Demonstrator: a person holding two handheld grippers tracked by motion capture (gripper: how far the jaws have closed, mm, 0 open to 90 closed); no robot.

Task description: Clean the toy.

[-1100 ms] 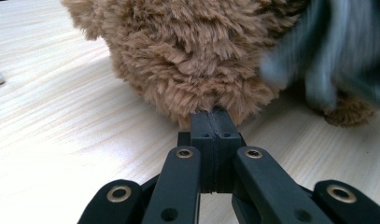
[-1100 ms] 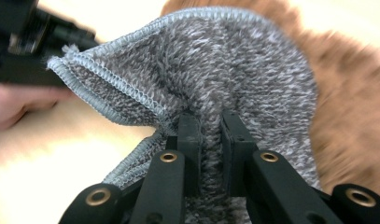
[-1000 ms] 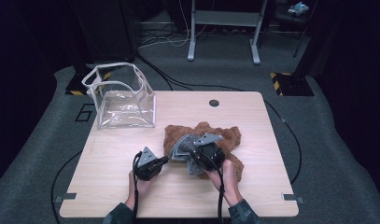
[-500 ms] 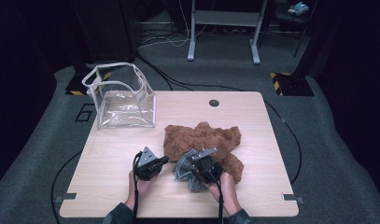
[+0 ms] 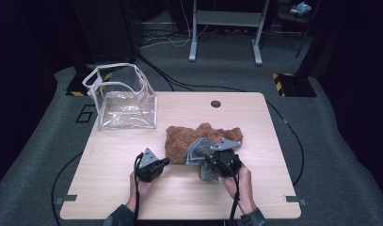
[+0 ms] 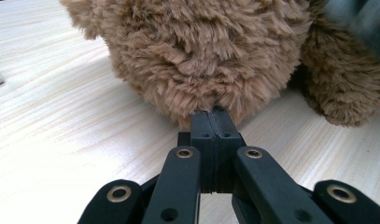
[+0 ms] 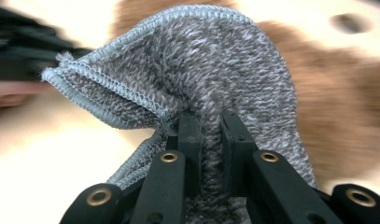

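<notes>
My right gripper [image 5: 212, 157], clamped on the grey cloth [image 7: 211, 79], has drawn it nearer me off the brown plush [image 5: 198, 136], whose edge my shut left gripper [image 5: 164, 162] pins, so separation proceeds.

The brown cloth [image 5: 198, 139] near the middle of the tabletop is a deep, shaggy plush, matt and fuzzy, its pile standing out in soft tufts in the left gripper view [image 6: 201, 56]. Its folded-over underside [image 7: 215, 70] is a grey, flecked knit, rough and matt, with a paler overlocked stitch along the edge. The table [image 5: 109, 188] is pale wood-grain laminate, smooth with a faint sheen. Toward the far left corner the bag [image 5: 121, 101] is clear, glossy plastic film with a white trimmed rim. The left gripper [image 6: 214, 122] and right gripper [image 7: 210, 122] are matt black plastic with small brass-coloured rivets.
</notes>
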